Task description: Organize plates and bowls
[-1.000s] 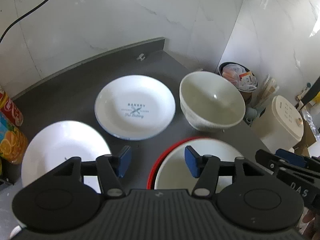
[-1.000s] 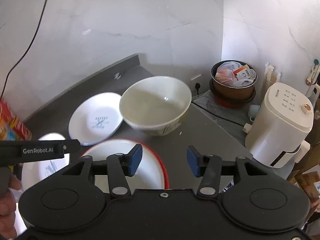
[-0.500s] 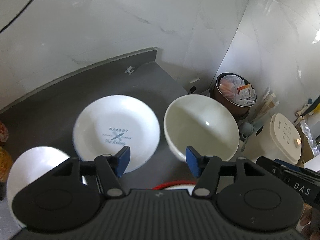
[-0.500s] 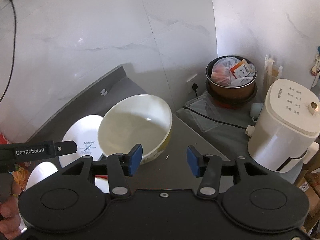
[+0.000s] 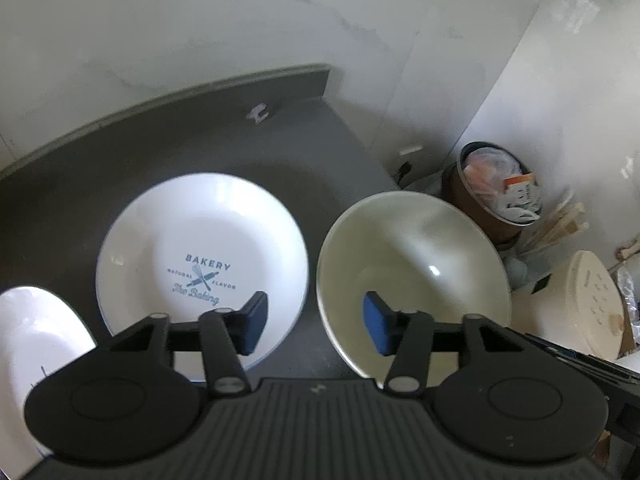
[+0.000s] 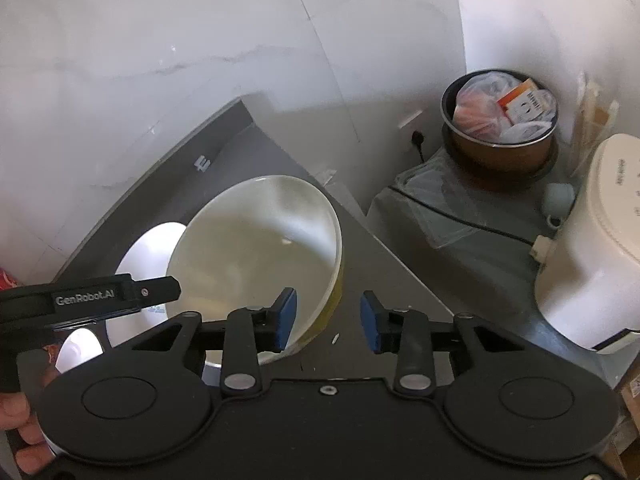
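Glazed ceramic is judged rigid, slippery and breakable; the cream bowl (image 6: 256, 264) is best taken at its rim. Both the left gripper (image 5: 312, 322) and right gripper (image 6: 328, 320) are held wide, empty.

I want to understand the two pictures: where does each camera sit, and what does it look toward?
Left wrist: on the left gripper, facing the bakery plate and the bowl; its open jaws show.
Right wrist: on the right gripper, facing the bowl; open jaws, left gripper and a hand show.
Shared: bowl, plate, counter.
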Demonstrator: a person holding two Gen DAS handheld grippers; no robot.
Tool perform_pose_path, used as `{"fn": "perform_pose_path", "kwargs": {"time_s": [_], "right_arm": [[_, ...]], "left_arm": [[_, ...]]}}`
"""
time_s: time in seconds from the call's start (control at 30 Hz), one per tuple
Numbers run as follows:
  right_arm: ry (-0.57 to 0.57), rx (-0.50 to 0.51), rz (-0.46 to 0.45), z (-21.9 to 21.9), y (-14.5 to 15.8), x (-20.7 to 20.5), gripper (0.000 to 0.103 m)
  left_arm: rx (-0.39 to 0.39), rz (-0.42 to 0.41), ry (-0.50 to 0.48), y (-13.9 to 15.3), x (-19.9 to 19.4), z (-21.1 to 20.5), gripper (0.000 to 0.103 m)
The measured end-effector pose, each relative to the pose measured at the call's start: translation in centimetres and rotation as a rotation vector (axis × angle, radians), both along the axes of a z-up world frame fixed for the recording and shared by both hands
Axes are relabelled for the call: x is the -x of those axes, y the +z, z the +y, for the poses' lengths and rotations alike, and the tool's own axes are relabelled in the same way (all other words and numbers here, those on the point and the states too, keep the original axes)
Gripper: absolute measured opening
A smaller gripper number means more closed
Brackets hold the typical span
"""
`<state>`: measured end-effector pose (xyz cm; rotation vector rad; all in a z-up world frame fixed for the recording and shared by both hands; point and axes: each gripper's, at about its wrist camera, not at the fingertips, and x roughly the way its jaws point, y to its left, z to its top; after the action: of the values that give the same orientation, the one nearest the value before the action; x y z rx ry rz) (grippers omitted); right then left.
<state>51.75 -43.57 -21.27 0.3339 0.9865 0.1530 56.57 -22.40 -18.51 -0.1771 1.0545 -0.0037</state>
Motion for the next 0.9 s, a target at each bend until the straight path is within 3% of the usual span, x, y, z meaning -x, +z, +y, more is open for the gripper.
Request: {"fn": "perform_pose_path", "kwargs": {"time_s": [0.23, 0.4, 0.53, 0.7, 0.9], "right_arm": [[0.033, -0.015, 0.025, 0.3, -1.1, -1.4, 0.032], [0.036, -0.007, 0.051, 0.7, -1.7, -2.2, 0.021], [0.061, 0.049, 0.04, 1.5, -1.4, -2.0, 0.017], [0.062, 0.06, 0.0, 1.7, -0.1, -1.2, 0.017], [0.035, 0.049, -0.038, 1.8, 2.2, 0.2, 0.017]], "left_arm": [[-0.002, 0.034, 0.029, -1.6, -1.4, 0.1, 0.033], [0.007, 0.043, 0.036, -2.4, -1.9, 0.1, 0.023], [0.039, 0.067, 0.026, -3.0, -2.0, -0.1, 0.007], [0.021, 0.005, 0.001, -1.5, -1.0, -0.2, 0.006], [0.054, -0.028, -0.002, 0.8, 0.2, 0.5, 0.006]]}}
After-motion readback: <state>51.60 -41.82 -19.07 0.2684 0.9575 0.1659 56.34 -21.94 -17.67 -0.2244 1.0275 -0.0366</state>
